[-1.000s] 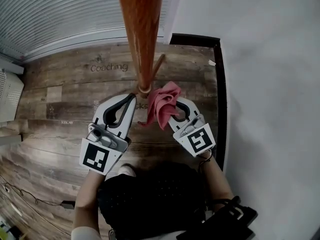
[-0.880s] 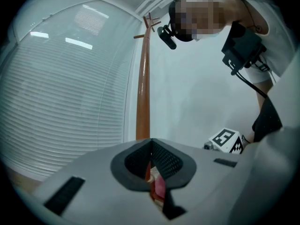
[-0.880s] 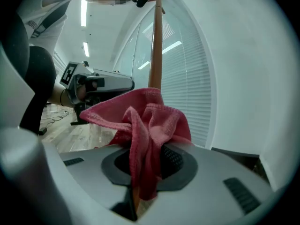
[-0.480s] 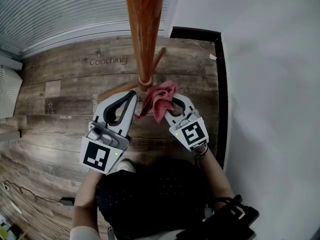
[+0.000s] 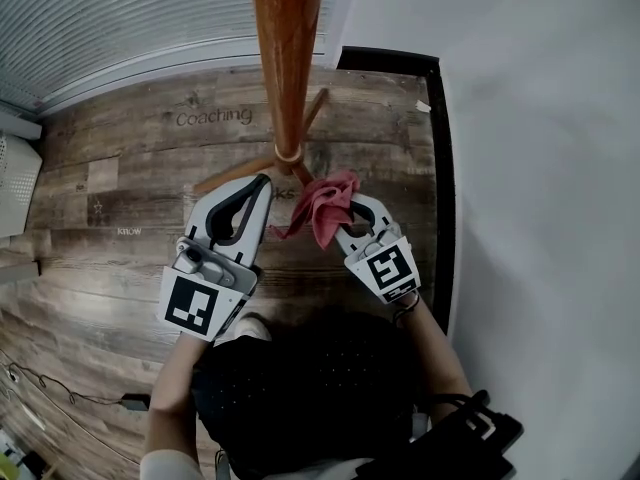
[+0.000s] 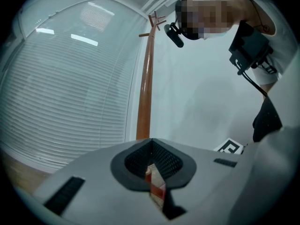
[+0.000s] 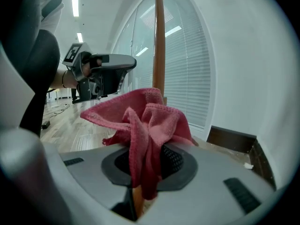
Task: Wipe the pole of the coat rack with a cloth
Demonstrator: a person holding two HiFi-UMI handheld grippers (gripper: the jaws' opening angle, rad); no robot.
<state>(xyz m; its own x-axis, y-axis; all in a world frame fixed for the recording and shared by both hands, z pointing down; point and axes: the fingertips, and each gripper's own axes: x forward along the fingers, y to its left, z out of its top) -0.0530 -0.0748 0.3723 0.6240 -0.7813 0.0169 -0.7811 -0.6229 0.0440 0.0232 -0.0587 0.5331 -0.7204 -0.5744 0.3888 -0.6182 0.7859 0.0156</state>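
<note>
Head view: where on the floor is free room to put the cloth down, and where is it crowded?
Free: the bare planks left of the pole, up to the white unit; also the strip between the pole and the dark baseboard. Crowded: around the pole's legs, where the cloth, left gripper and right gripper sit.

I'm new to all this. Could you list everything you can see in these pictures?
pole: one, orange-brown wood, standing ahead of both grippers
cloth: one, pink-red, bunched near the pole's base
floor: brown-grey wood planks, below
blinds: white, top left
wall: white, right
baseboard: dark, along the wall
cable: one, dark, lower left
left gripper: white-grey, shut, holding nothing
right gripper: white-grey, shut on the cloth
</note>
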